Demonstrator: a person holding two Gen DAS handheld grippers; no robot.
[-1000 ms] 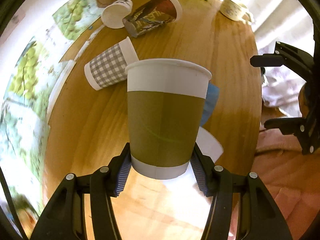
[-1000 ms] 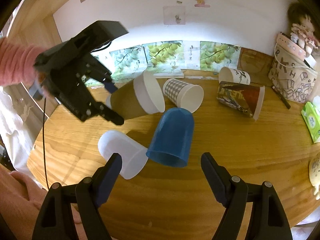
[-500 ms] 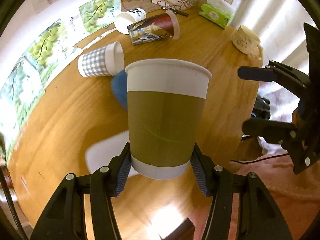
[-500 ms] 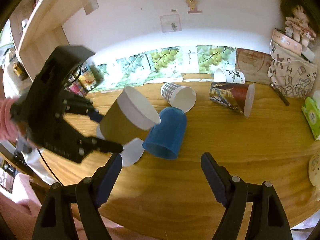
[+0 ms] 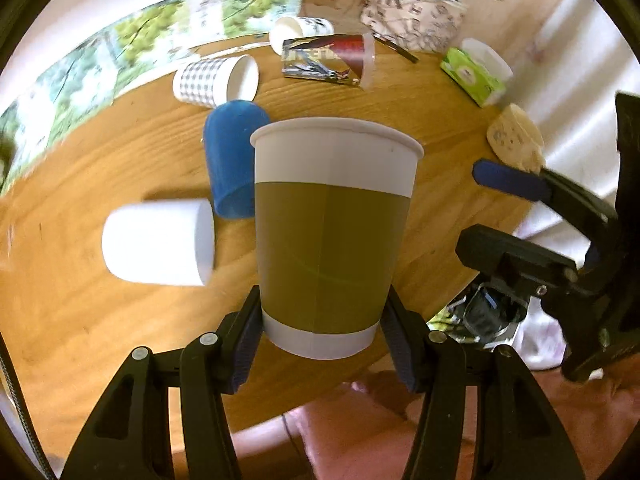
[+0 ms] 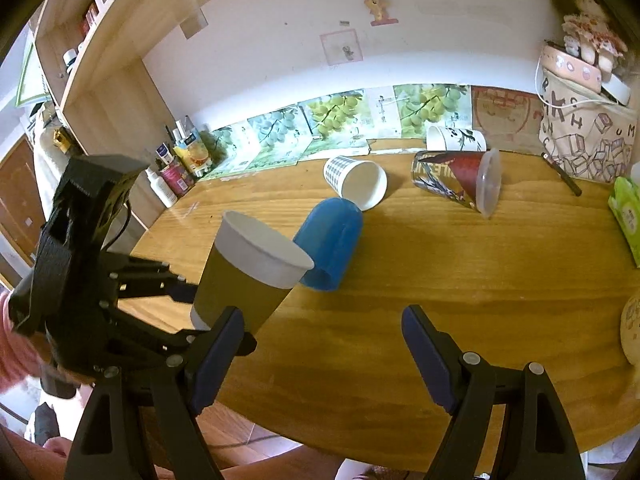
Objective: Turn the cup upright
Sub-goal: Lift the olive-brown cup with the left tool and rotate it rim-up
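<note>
The near stretch of the surface (image 6: 460,280) in front of the right gripper (image 6: 322,354) lies bare, with room to pass between its spread jaws. To the left, the brown cup (image 6: 248,276) held in the left gripper (image 6: 188,312) blocks the way, tilted above the surface edge. Just behind it lies the blue cup (image 6: 330,244), with the white cup (image 5: 158,242) beside it. Farther back, the checked cup (image 6: 356,182) and printed cup (image 6: 456,184) crowd the wall side.
</note>
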